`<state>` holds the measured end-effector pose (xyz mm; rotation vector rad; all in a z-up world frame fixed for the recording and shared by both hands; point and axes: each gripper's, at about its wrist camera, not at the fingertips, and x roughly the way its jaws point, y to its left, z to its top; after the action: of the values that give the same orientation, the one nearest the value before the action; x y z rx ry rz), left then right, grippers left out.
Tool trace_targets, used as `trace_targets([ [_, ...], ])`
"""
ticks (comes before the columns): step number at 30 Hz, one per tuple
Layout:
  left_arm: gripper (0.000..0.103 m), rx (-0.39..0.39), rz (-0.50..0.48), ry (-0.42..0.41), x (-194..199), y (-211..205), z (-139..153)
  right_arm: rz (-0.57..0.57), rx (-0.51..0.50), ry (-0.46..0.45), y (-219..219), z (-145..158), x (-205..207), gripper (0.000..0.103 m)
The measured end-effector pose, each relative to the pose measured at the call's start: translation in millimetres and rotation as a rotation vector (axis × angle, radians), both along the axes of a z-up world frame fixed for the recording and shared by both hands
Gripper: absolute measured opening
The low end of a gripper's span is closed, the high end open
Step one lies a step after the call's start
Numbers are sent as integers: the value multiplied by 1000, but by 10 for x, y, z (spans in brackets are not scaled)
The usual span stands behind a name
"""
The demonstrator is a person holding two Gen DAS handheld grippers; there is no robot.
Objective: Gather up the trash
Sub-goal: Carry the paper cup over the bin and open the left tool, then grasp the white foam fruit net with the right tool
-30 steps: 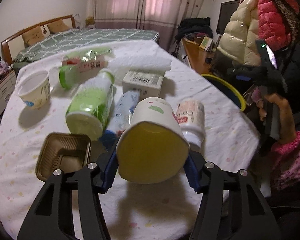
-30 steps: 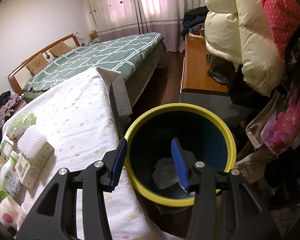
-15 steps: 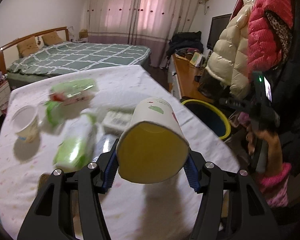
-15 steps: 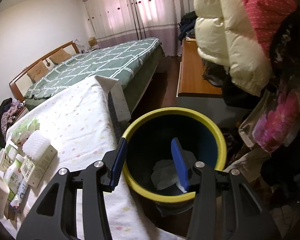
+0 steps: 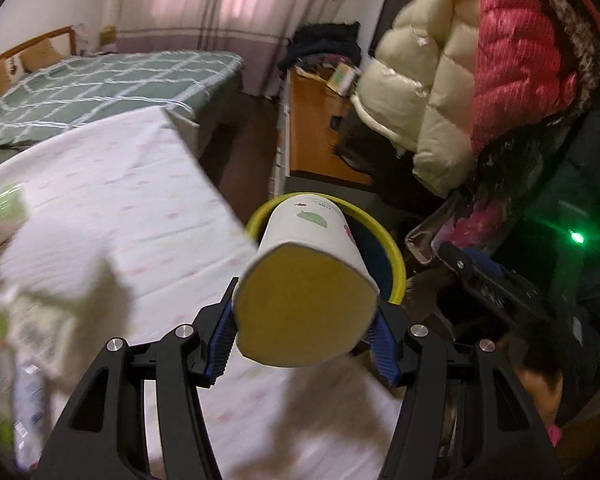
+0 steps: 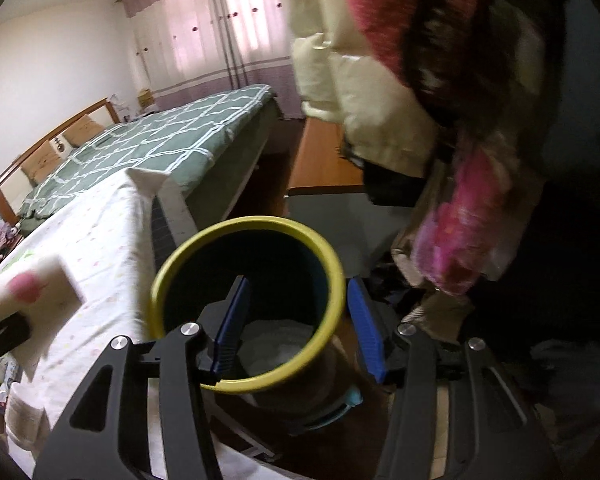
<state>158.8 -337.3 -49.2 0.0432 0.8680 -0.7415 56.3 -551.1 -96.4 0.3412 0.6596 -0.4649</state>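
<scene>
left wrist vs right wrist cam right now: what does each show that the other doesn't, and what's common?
Left wrist only: the left gripper shut on the paper cup, base toward the lens, and blurred trash at the table's near left.

Right wrist only: the right gripper, jaws open, which have just been opening, empty, and crumpled white paper inside the bin.

Both: the yellow-rimmed bin, the tablecloth, the green bed.

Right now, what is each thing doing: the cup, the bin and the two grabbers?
Paper cup: lying sideways, squeezed in the left gripper.
Trash bin: upright, no lid, white paper inside.
Left gripper: shut on the cup.
Right gripper: holding nothing, jaws just opening wider, above the bin.
</scene>
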Motion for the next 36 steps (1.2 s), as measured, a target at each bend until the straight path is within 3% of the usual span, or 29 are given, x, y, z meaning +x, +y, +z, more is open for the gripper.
trace_targets([
  [5, 58, 37, -45, 42, 166, -598, -202, -28, 15, 4, -176, -52, -114, 51],
  [8, 64, 61, -43, 46, 250, -829, -300, -36, 22, 3, -235, -82, -158, 54],
  [12, 77, 85, -18, 44, 370, -1013, -437, -36, 32, 6, -260, -117, -156, 55],
  [17, 77, 73, 13, 64, 423, -986, -450, -25, 34, 9, -234, -123, -146, 56],
  [21, 81, 15, 37, 54, 301, -627, -215, -4, 39, 12, -153, -138, -104, 57],
  [27, 89, -39, 159, -60, 6, 275, 219, 104, 42, 28, 228, -162, 122, 57],
  [32, 94, -20, 373, -174, -248, 1281, 441, 250, 37, 31, 786, -112, 389, 57],
  [36, 94, 10, 516, -214, -377, 1902, 468, 379, 24, 24, 1312, -3, 616, 57],
])
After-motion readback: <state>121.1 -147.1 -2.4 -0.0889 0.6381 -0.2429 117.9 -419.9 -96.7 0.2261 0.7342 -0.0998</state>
